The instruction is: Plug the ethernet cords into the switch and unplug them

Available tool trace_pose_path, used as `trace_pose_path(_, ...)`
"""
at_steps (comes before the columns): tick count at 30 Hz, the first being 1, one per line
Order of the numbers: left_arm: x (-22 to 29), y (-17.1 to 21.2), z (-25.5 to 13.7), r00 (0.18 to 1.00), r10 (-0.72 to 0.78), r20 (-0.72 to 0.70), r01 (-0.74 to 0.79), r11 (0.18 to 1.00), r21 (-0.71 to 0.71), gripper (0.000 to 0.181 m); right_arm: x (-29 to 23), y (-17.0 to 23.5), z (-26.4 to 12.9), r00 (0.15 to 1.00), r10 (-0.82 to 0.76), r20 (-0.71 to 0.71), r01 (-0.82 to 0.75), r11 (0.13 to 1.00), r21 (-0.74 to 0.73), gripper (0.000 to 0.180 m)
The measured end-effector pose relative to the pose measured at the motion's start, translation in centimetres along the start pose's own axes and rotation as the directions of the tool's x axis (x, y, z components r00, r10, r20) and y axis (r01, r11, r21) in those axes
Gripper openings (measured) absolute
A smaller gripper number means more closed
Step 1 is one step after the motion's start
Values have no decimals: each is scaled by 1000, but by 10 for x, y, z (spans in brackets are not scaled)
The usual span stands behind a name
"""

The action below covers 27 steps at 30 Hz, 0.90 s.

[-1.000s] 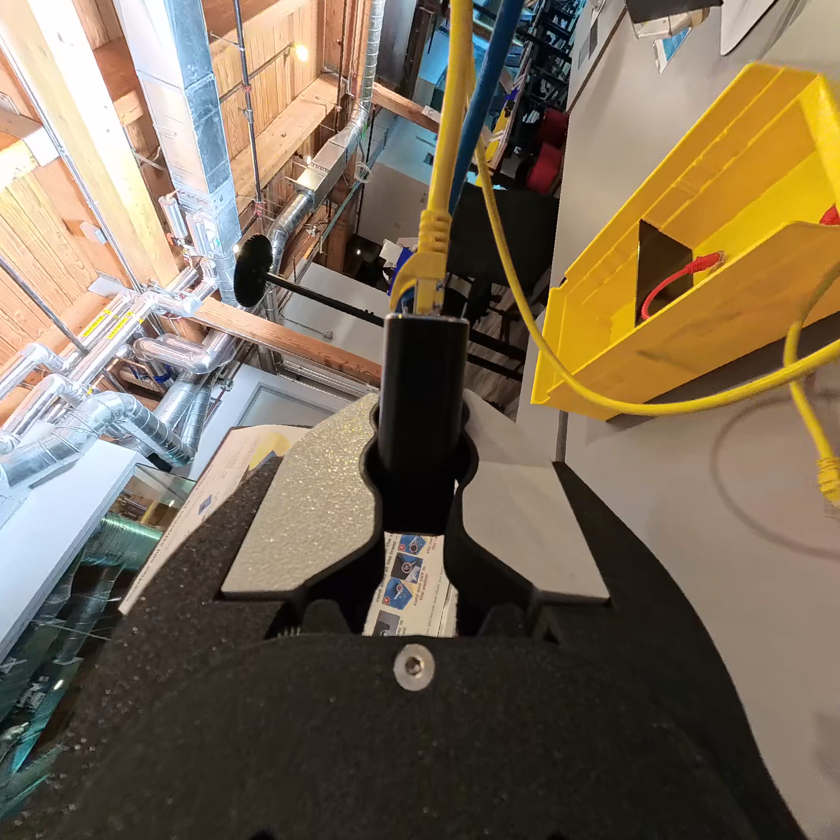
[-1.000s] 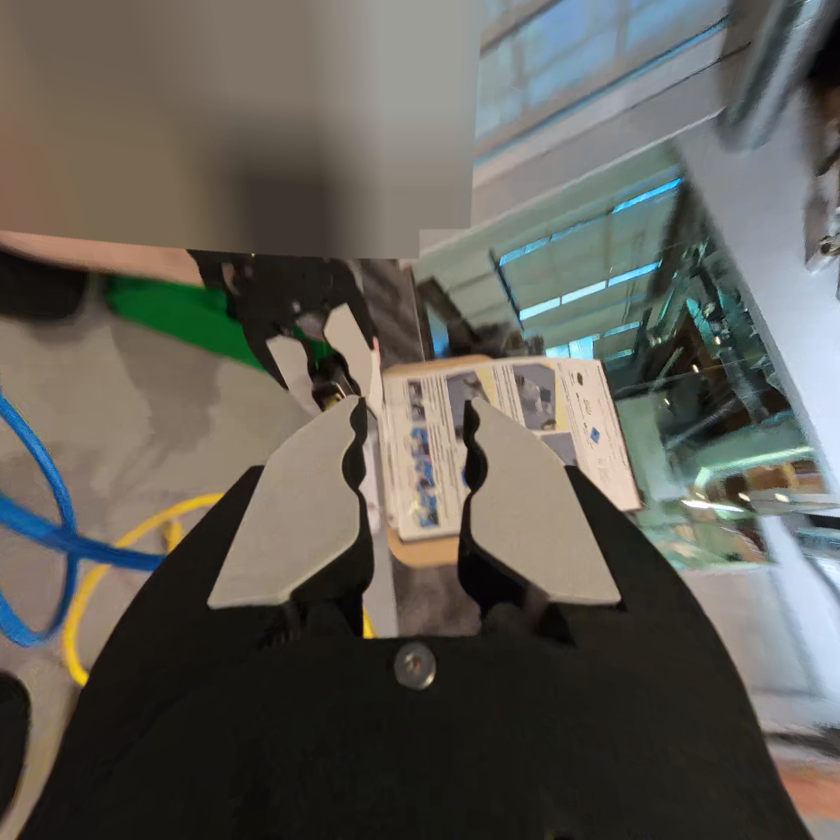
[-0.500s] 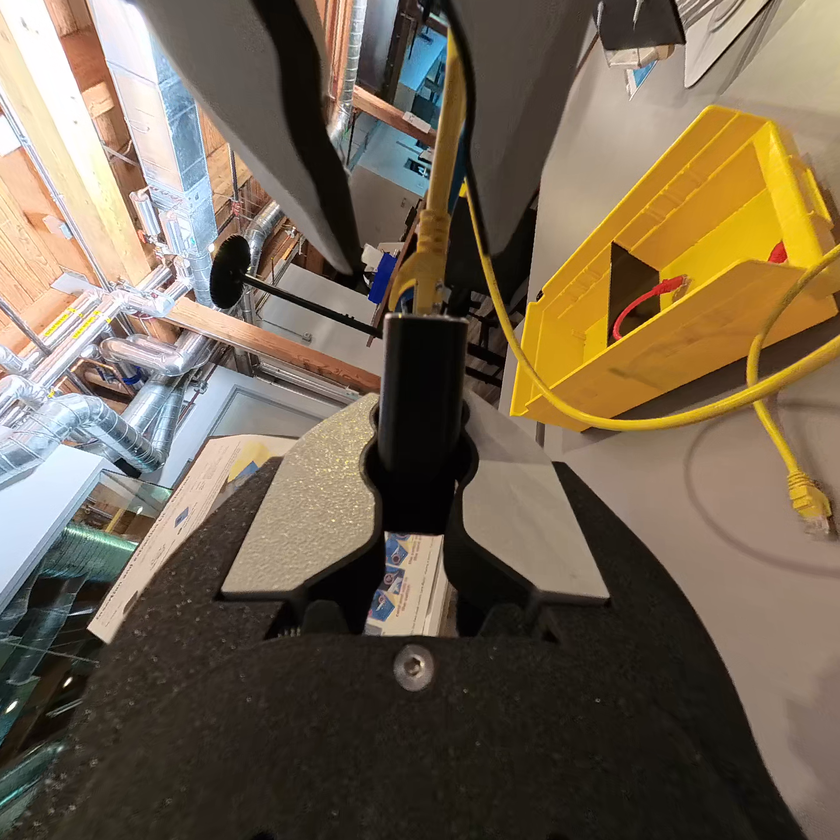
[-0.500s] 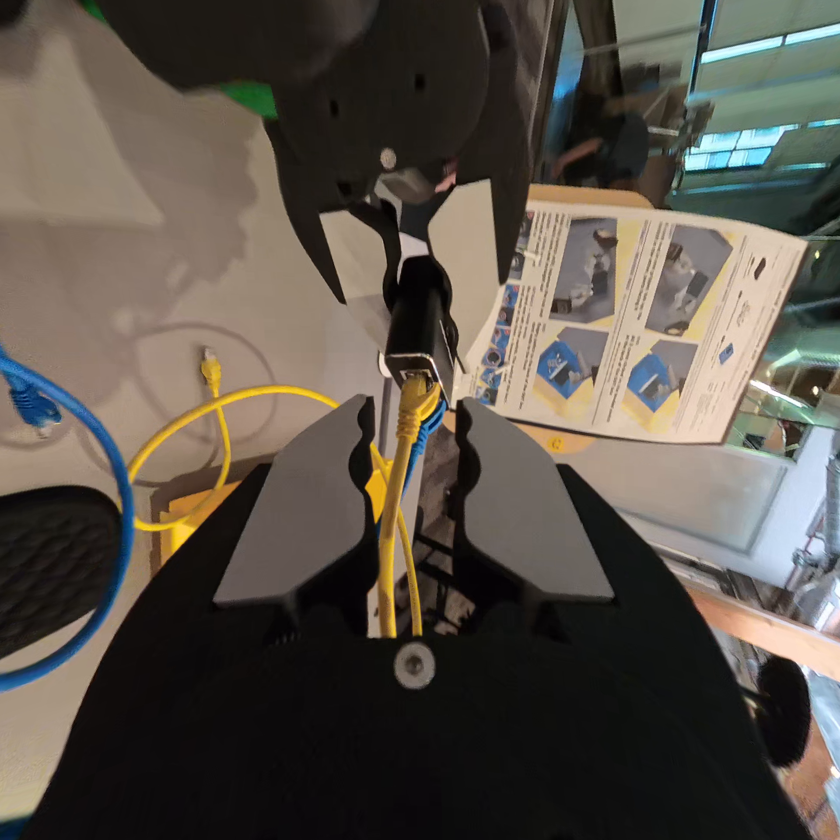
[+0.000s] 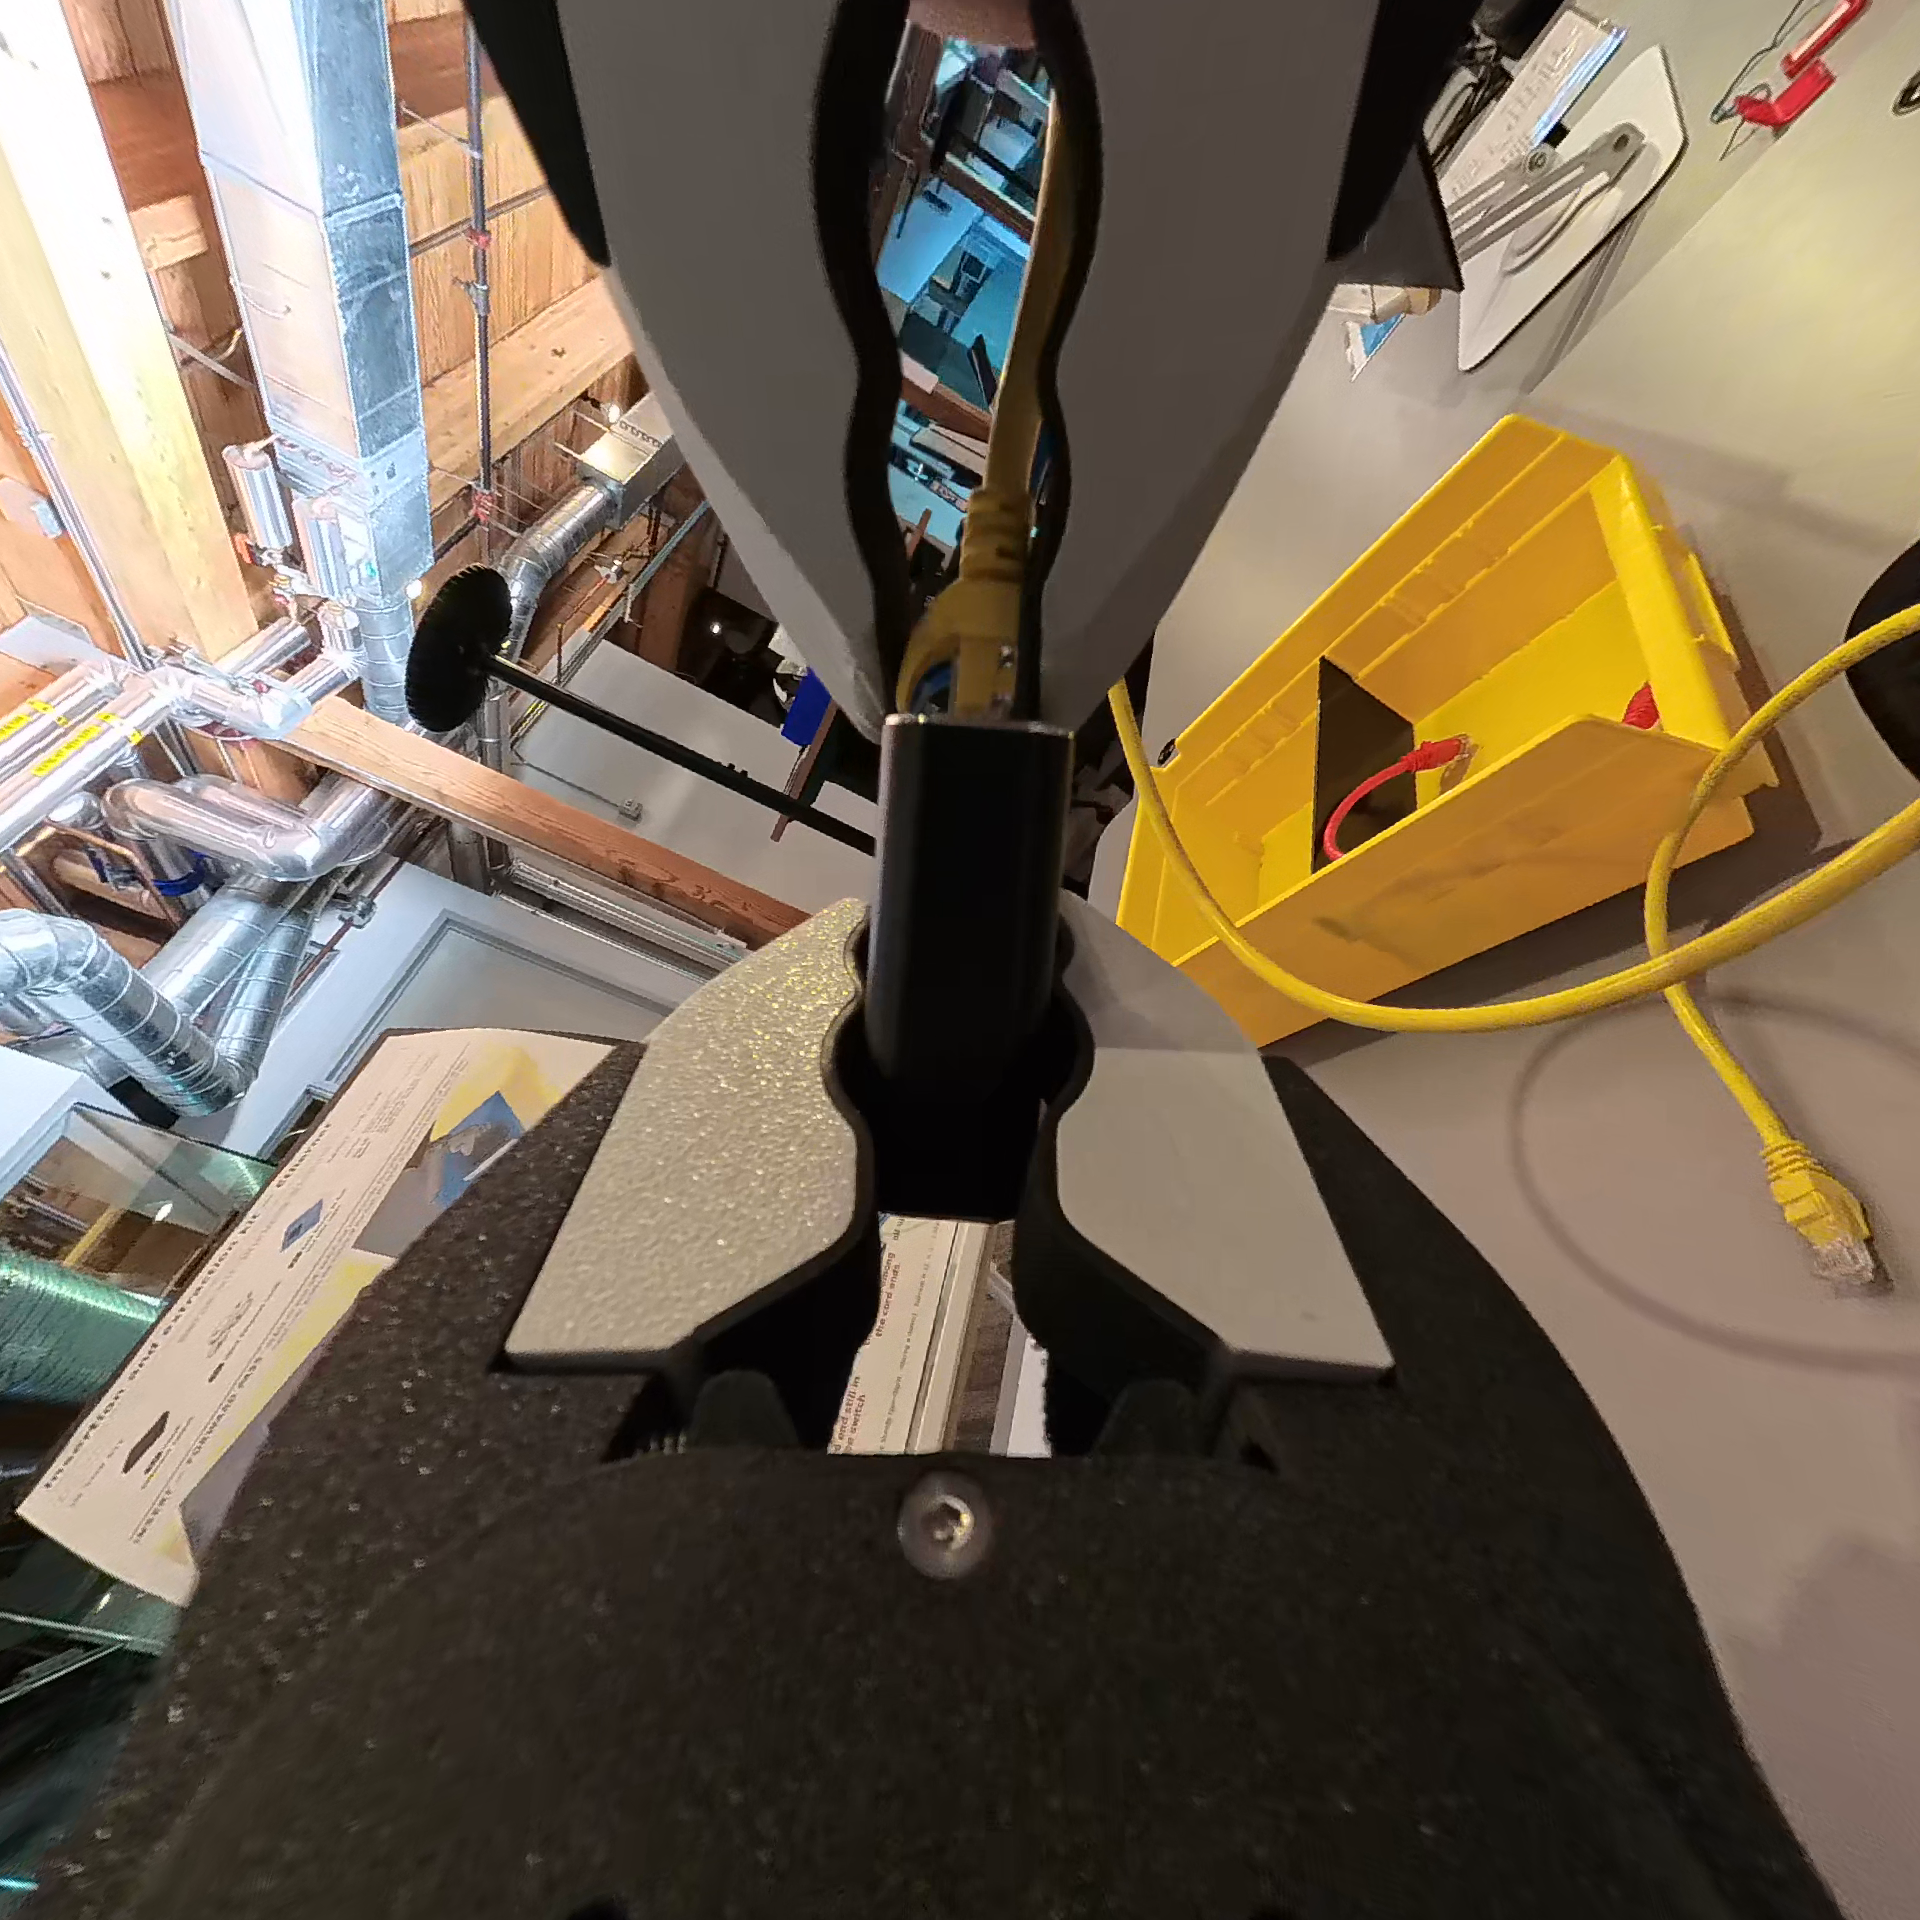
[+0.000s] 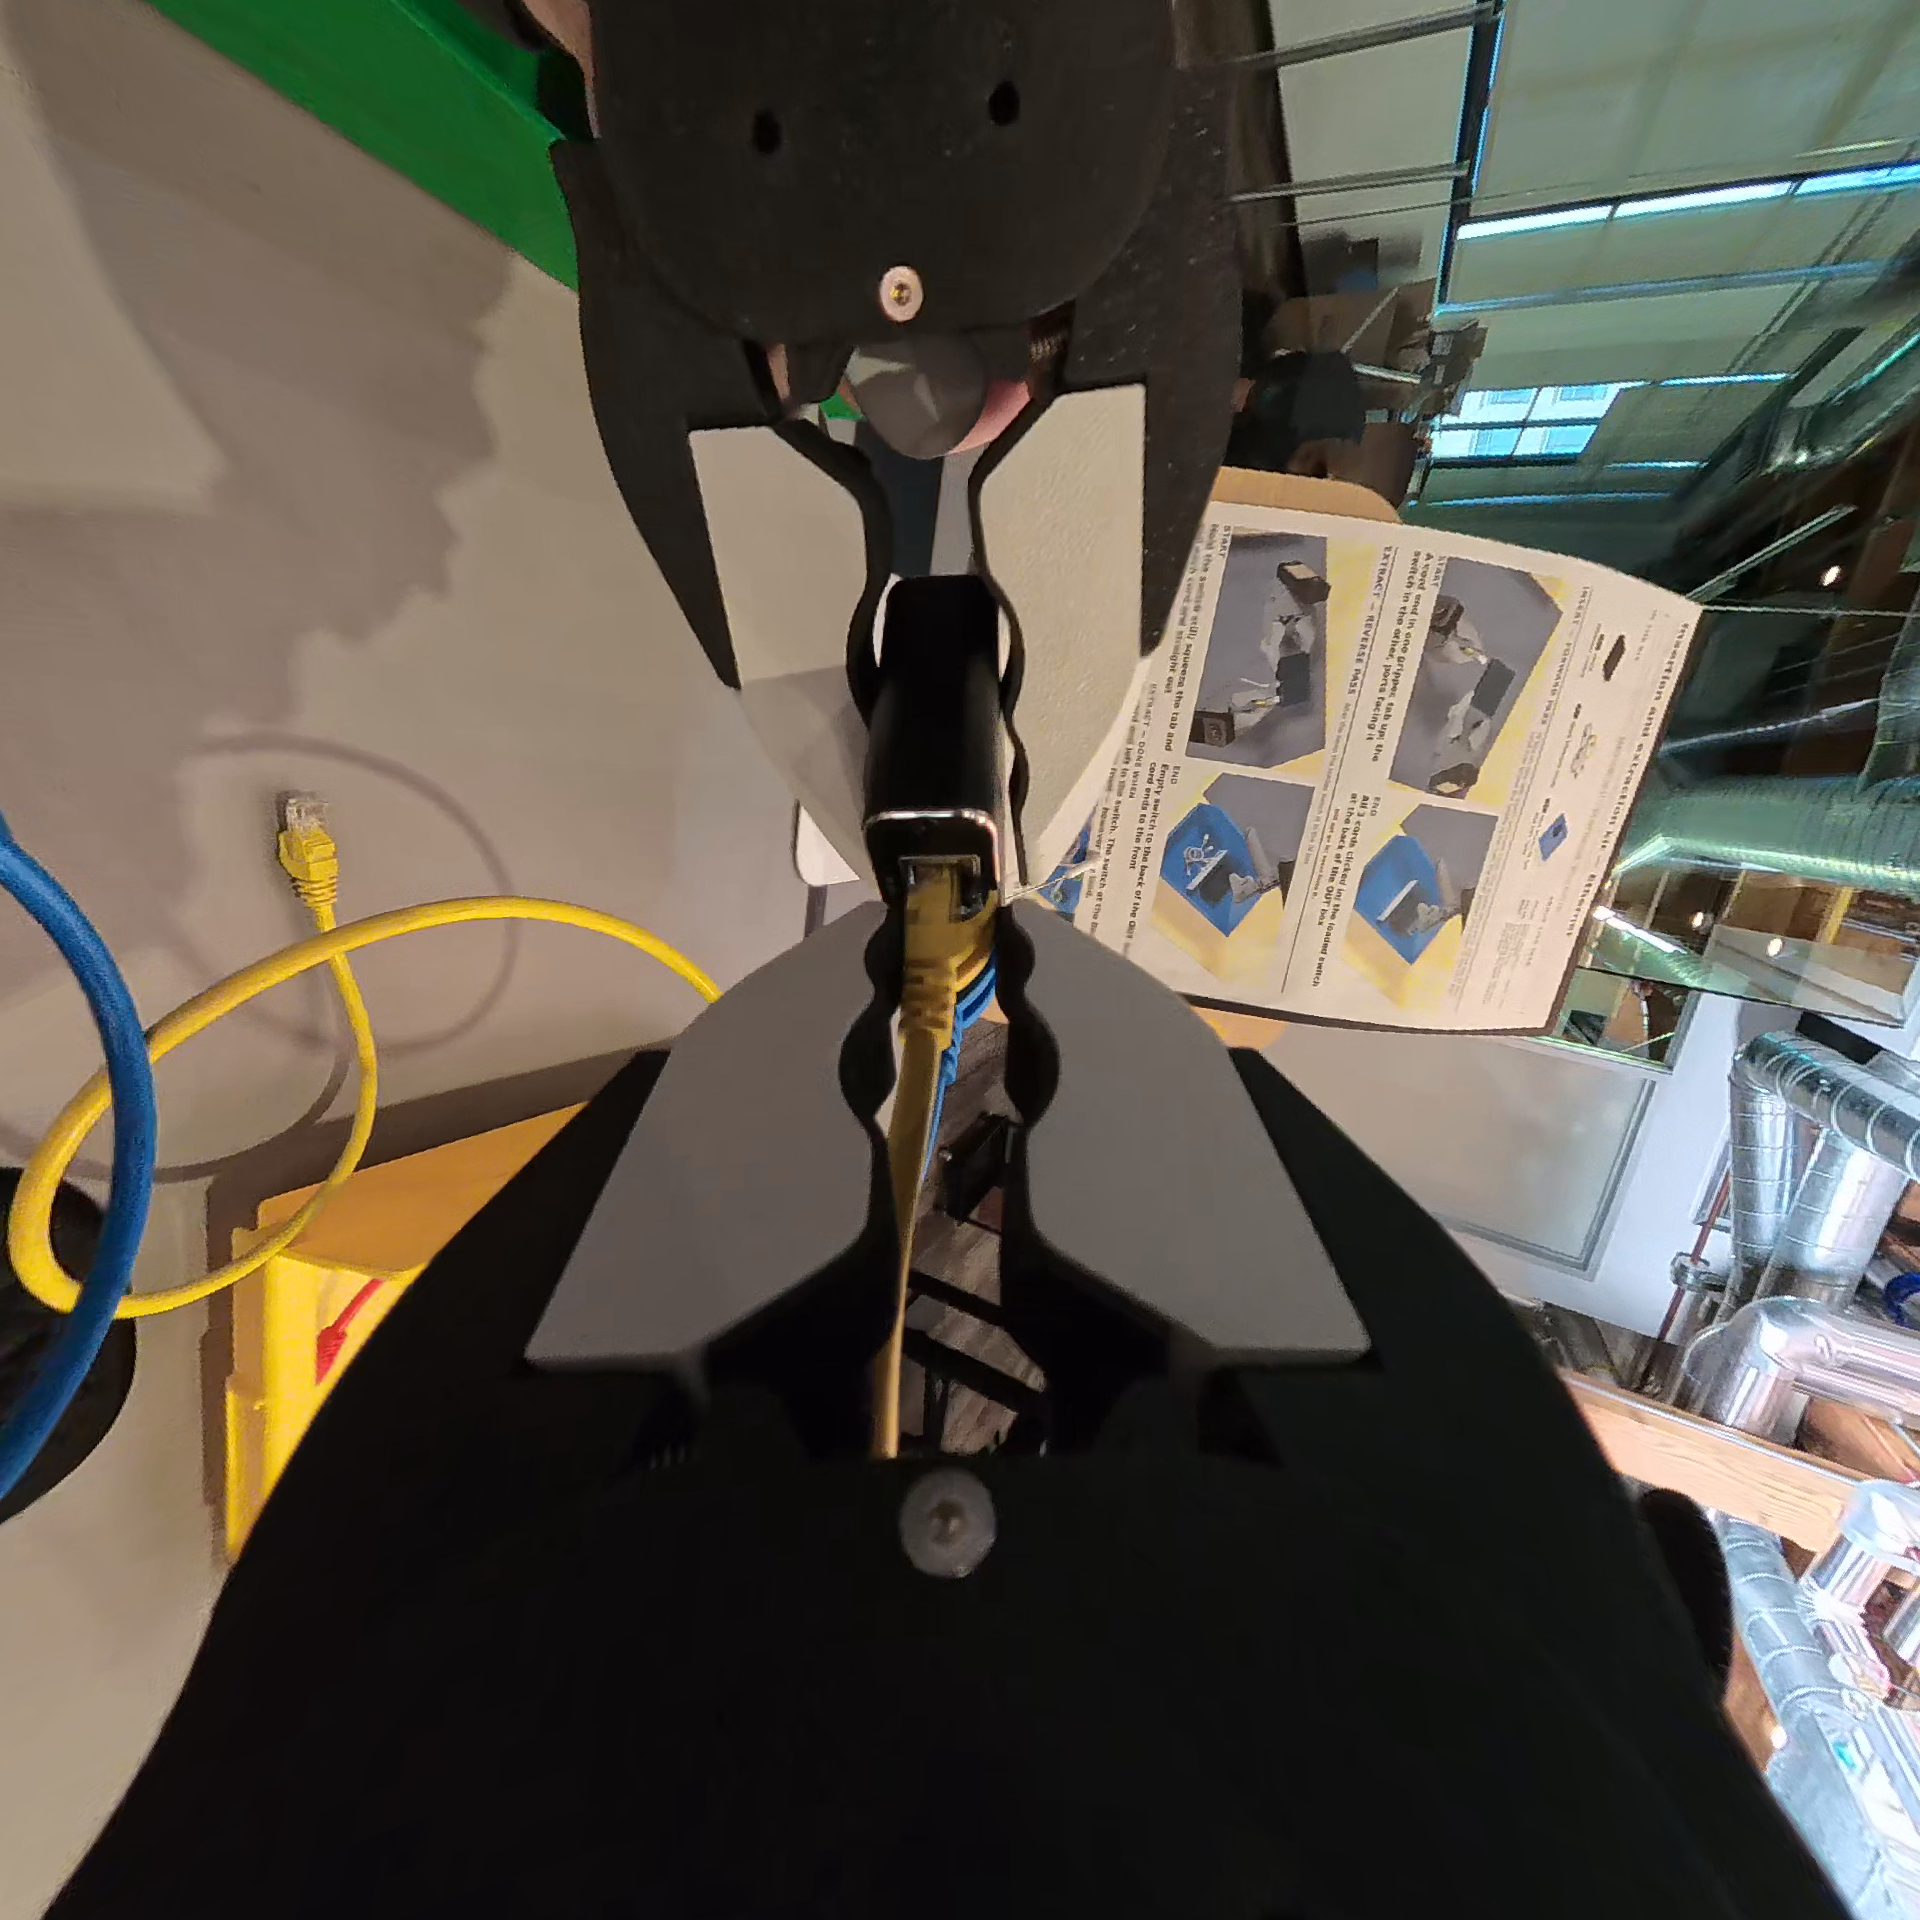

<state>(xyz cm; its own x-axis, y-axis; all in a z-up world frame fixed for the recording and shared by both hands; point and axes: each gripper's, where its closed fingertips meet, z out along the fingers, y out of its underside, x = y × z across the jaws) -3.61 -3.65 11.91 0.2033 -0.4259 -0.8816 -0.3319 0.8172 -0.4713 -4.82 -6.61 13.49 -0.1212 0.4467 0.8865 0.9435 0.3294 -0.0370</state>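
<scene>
My left gripper [image 5: 966, 935] is shut on a small black switch [image 5: 971, 852] and holds it in the air with its ports facing away. A yellow ethernet cord [image 5: 987, 623] and a blue one [image 6: 982, 987] beside it are plugged into the switch [image 6: 935, 748]. My right gripper [image 6: 935, 925] faces the left gripper [image 6: 935, 665], and its jaws are closed in around the yellow plug [image 6: 930, 935] right at the port. It shows from above in the left wrist view [image 5: 971, 686]. The yellow cord's free end [image 5: 1818, 1216] lies on the grey table [image 5: 1558, 1507].
A yellow bin [image 5: 1455, 831] with a red cord [image 5: 1382, 779] in it stands on the table. A printed instruction sheet [image 6: 1403, 779] stands behind the switch. The blue cord [image 6: 104, 1039] loops over the table at the left. A green block [image 6: 416, 104] lies farther back. Less than 4 cm separates the two grippers' tips.
My right gripper has swung round to face the switch, moved in along the yellow cord and narrowed its jaws around the plug. The left gripper has held the switch still.
</scene>
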Motion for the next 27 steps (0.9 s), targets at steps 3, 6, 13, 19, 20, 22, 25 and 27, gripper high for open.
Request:
trace_pose_path(3, 0, -1, 0, 1000, -8, -1, 8, 1000, 3, 26, 0, 0, -1, 1000, 4, -10, -4, 1000, 25, 17)
trace_pose_path(6, 2, 1, 1, 999, -24, -24, 23, 1000, -6, 26, -1, 0, 1, 1000, 18, -6, -18, 999, 28, 16)
trace_pose_path(13, -1, 11, 8, 998, 49, 36, -45, 995, -89, 27, 0, 6, 8, 1000, 0, -3, 0, 1000, -22, 16)
trace_pose_path(19, -8, 9, 5, 995, 69, 79, -62, 994, -89, 26, 3, 3, 6, 1000, 7, -26, -6, 1000, 23, 17)
trace_pose_path(20, -9, 8, 4, 994, 75, 85, -67, 993, -93, 26, 3, 2, 6, 999, 0, -40, 1, 1000, 27, 17)
trace_pose_path(22, -10, 8, 3, 993, 76, 87, -68, 993, -99, 26, 4, 1, 5, 998, -3, -59, 5, 999, 32, 17)
trace_pose_path(25, -10, 9, 3, 994, 71, 81, -63, 993, -102, 26, 6, 1, 5, 997, 14, -70, -12, 1000, 26, 19)
trace_pose_path(27, -11, 8, 3, 994, 72, 83, -63, 993, -99, 26, 6, 1, 4, 996, -8, -85, 11, 999, 33, 17)
